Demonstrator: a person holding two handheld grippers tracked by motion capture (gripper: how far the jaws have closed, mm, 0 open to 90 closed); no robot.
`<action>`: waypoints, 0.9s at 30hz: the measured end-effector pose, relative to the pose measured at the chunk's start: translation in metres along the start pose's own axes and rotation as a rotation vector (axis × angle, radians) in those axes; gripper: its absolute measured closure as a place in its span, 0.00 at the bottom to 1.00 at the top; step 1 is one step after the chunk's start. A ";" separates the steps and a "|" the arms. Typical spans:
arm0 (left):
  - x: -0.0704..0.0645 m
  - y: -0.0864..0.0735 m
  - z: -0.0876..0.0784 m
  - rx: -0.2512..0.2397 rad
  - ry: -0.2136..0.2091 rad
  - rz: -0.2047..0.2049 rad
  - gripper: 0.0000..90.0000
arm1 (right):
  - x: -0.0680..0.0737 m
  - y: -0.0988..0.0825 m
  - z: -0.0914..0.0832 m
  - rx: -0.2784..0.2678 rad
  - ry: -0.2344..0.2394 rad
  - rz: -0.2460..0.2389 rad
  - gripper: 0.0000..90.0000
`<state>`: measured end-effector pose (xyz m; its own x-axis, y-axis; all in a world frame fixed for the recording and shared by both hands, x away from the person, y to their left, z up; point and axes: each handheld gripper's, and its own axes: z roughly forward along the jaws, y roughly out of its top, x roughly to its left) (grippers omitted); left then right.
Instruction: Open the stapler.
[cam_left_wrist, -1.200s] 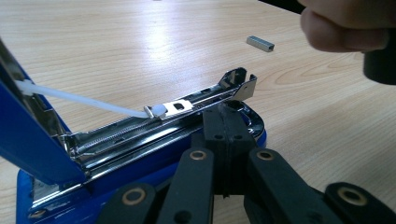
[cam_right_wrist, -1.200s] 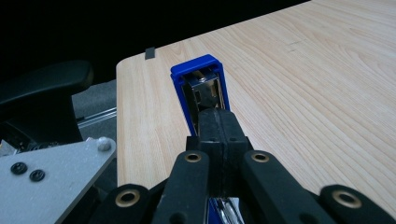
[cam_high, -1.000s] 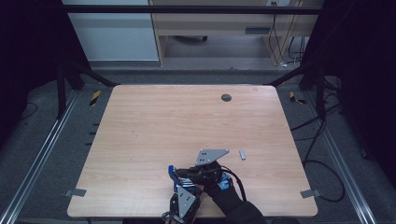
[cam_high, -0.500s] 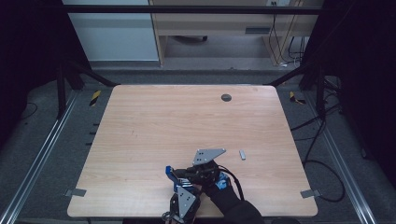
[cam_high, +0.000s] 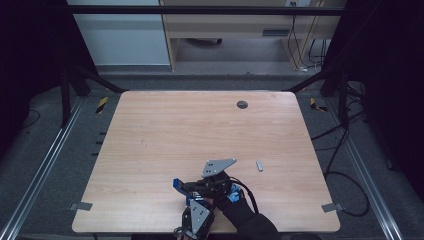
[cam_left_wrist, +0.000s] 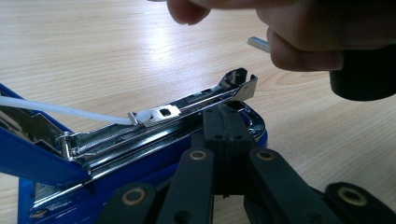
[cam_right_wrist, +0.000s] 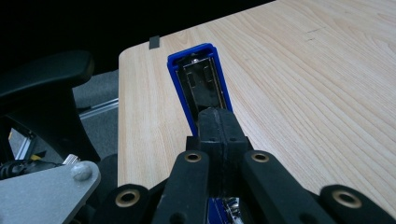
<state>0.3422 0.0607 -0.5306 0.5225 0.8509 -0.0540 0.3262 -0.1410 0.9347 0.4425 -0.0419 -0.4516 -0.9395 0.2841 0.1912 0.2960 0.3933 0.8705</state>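
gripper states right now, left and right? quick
Left gripper: jaws shut, pressed together against the open blue stapler; a real grip cannot be told.
Right gripper: jaws shut, over the stapler's raised blue top; hold unclear.

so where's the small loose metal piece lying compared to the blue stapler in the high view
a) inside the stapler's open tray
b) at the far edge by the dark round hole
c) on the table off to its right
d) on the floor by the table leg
c: in the high view the small metal piece lies on the bare wooden table, apart from and right of the open blue stapler.
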 end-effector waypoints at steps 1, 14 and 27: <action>0.000 0.000 0.000 -0.001 0.000 -0.001 1.00 | 0.000 0.000 0.000 0.006 0.001 -0.006 1.00; 0.000 0.000 0.000 -0.002 0.003 0.003 1.00 | -0.003 -0.001 0.006 0.027 0.015 0.011 1.00; 0.000 -0.001 -0.001 -0.001 0.005 0.006 1.00 | -0.006 0.000 0.019 0.054 0.034 0.018 1.00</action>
<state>0.3416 0.0612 -0.5309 0.5201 0.8529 -0.0466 0.3223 -0.1454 0.9354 0.4509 -0.0274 -0.4615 -0.9389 0.2624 0.2228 0.3213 0.4353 0.8410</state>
